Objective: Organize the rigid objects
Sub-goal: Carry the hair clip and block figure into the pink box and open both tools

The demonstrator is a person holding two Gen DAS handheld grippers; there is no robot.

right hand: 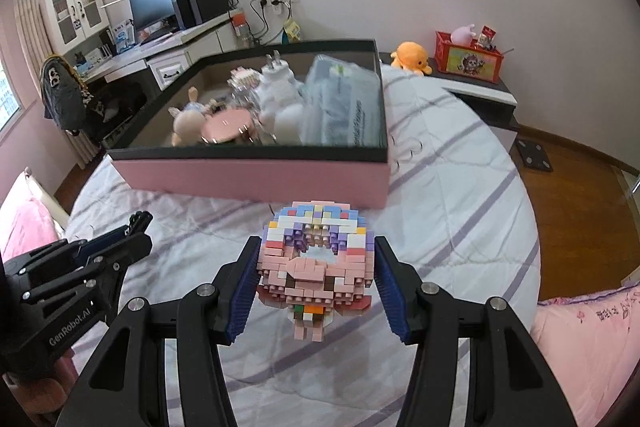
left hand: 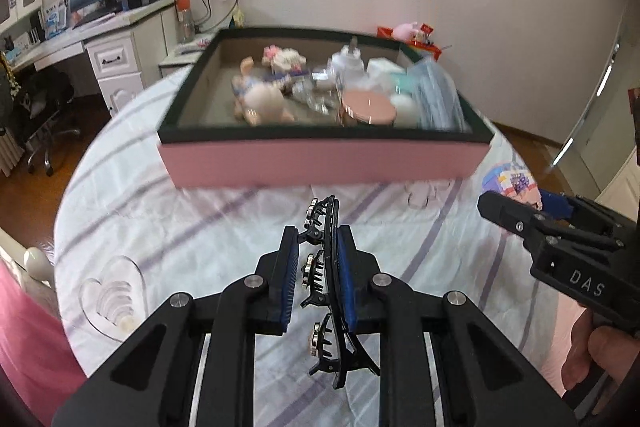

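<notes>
Left gripper (left hand: 318, 259): we have it closed on a black hair clip (left hand: 326, 283), long axis pointing ahead.
Right gripper (right hand: 316, 267): we clamp a brick model (right hand: 316, 263).
Pink box (left hand: 320, 163): straight ahead of both on the bed; we judge neither noticeably nearer.

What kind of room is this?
Most likely a bedroom. There's a bed with a striped quilt, a desk with a computer monitor, and an orange plush octopus on a side cabinet.
</notes>
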